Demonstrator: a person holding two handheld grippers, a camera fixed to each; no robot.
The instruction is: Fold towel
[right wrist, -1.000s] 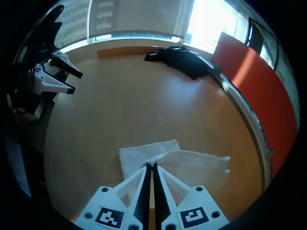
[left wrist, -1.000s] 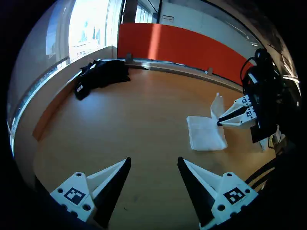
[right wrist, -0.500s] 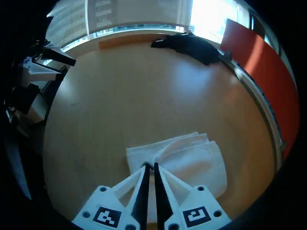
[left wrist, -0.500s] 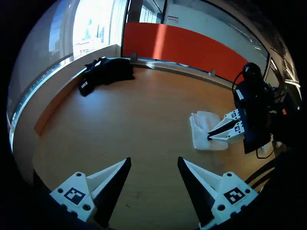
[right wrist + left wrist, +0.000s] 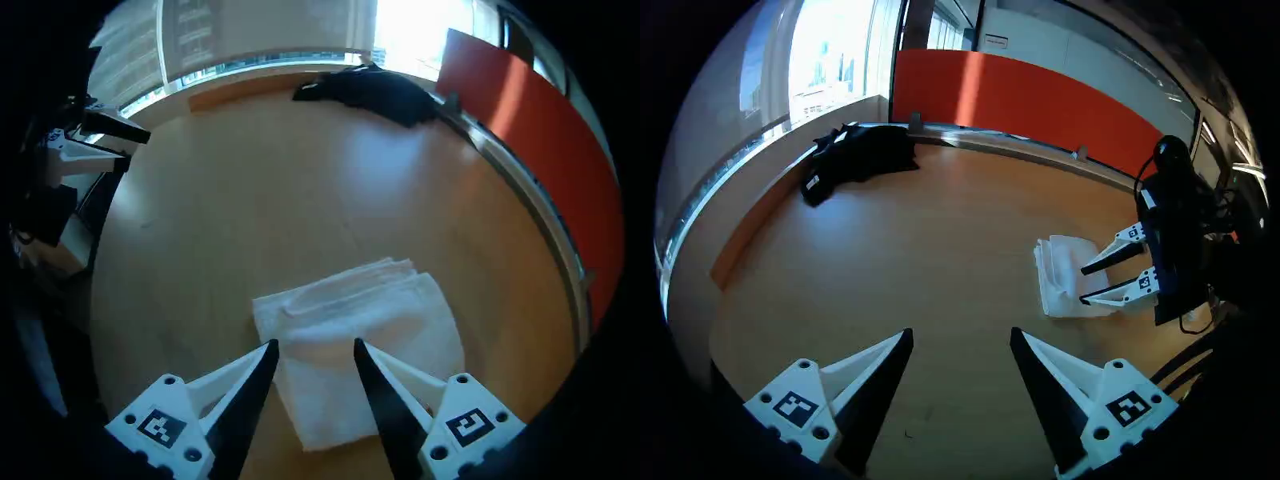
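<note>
Towel [image 5: 368, 336] lies folded flat on the wooden surface [image 5: 280, 200], well apart from the black bundle [image 5: 376, 86], with the right gripper [image 5: 314, 344] just over its near edge, fingers parted so the fold can rest, while the left gripper [image 5: 960, 334] waits with its fingers apart too, holding nothing.

left hand-held gripper [image 5: 961, 331], right hand-held gripper [image 5: 316, 342], spread

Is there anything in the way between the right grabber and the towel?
No, nothing visible is. The right gripper hangs with open jaws right at the near edge of the towel, which lies folded on the wood table. The black bag sits far off at the table's back edge.
</note>
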